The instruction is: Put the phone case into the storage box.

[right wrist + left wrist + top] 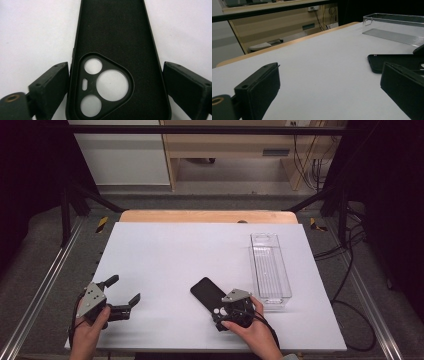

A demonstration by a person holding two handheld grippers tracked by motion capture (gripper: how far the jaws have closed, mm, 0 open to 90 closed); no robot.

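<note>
A clear plastic rectangular tray (pixel 270 265) stands on the white counter (pixel 165 255) with nothing inside. Just left of its near end lies a black soft phone case (pixel 207 292), flat. The right gripper (pixel 115 87) straddles the case's camera-cutout end, jaws apart, pads not pressing. The left gripper (pixel 124 294) rests well apart, jaws spread wide.

This is looking like a lab set up for recording handling work. A white surface (pixel 200 250) is sitting inside a frame of black bars (pixel 200 129) and aluminium rails (pixel 40 290). Beyond the far edge, well ahead of the claw (pixel 122 292) in the left hand, plain wooden furniture (pixel 225 150) is standing on grey floor. Cables (pixel 350 270) are trailing over the floor to the right of the right claw (pixel 220 312), and dark curtains are hanging at both sides.
</note>
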